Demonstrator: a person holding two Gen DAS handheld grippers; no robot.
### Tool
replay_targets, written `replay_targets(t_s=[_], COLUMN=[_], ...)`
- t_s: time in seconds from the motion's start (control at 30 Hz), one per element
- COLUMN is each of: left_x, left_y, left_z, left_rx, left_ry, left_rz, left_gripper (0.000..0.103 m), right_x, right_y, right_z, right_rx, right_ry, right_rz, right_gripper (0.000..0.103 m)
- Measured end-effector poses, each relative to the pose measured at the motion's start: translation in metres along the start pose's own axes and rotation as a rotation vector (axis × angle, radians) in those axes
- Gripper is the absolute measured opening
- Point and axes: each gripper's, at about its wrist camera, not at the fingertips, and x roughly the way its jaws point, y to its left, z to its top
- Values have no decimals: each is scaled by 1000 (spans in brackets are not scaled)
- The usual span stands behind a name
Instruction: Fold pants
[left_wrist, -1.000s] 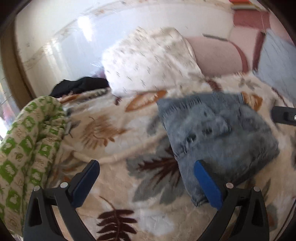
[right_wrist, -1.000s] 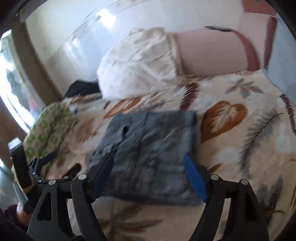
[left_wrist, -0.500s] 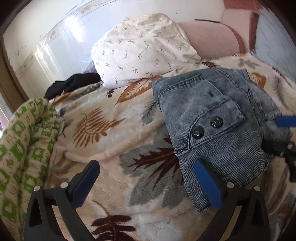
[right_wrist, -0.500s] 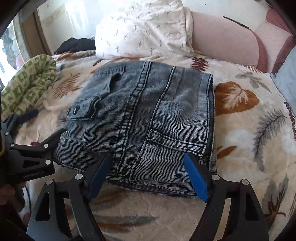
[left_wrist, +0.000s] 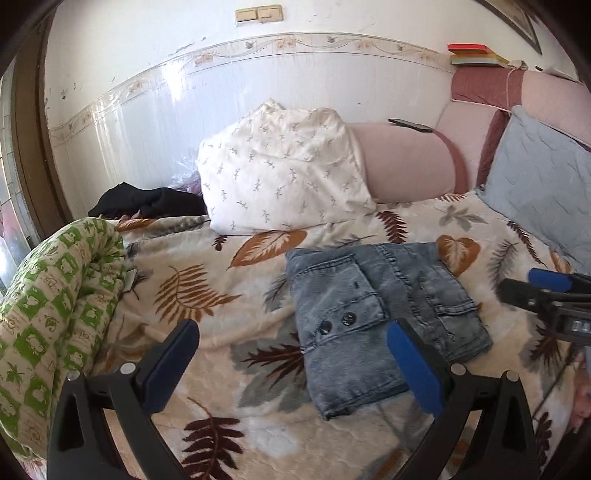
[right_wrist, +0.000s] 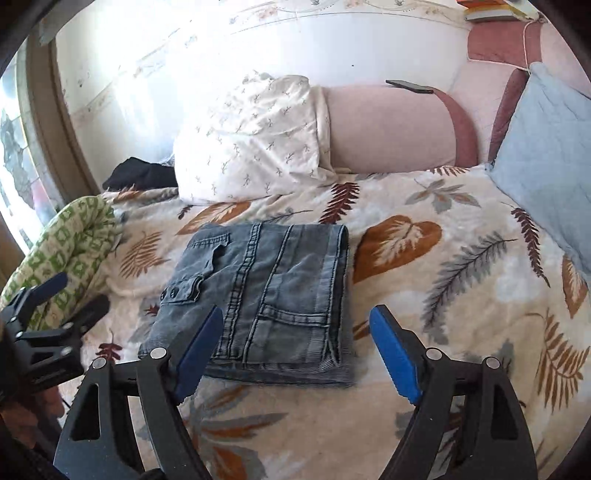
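Observation:
The grey-blue denim pants (left_wrist: 376, 314) lie folded into a compact rectangle on the leaf-print blanket (left_wrist: 207, 295); they also show in the right wrist view (right_wrist: 266, 295). My left gripper (left_wrist: 291, 365) is open and empty, held above the blanket just left of and in front of the pants. My right gripper (right_wrist: 295, 350) is open and empty, held above the near edge of the pants. Each gripper shows at the edge of the other's view, the right gripper (left_wrist: 554, 299) and the left gripper (right_wrist: 40, 317).
A white patterned pillow (left_wrist: 280, 177) and a pink bolster (left_wrist: 410, 162) lie at the back by the wall. A green-and-white quilt (left_wrist: 48, 317) is bunched at the left. A blue cushion (left_wrist: 543, 192) leans at the right. Dark clothing (left_wrist: 144, 199) lies at the back left.
Both grippers have pulled back and up from the folded pants, which now sit farther away and lie still.

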Motion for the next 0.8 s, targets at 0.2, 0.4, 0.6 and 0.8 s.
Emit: replay_targets(t_s=[0.2, 0.4, 0.6, 0.8], left_x=[3, 10, 42, 93], left_y=[0, 3, 17, 43], left_z=[-1, -4, -6, -5], left_rx=[-8, -18, -60, -198], left_ry=[21, 40, 116, 251], left_rz=[5, 16, -58, -227], left_gripper=[103, 103, 103, 103], right_x=[13, 17, 37, 77], right_y=[3, 0, -12, -32], right_z=[-1, -2, 3, 11], right_rx=[9, 36, 104, 211], right_ry=[47, 56, 113, 213], right_rz=[26, 32, 97, 176], right_gripper=[82, 82, 82, 82])
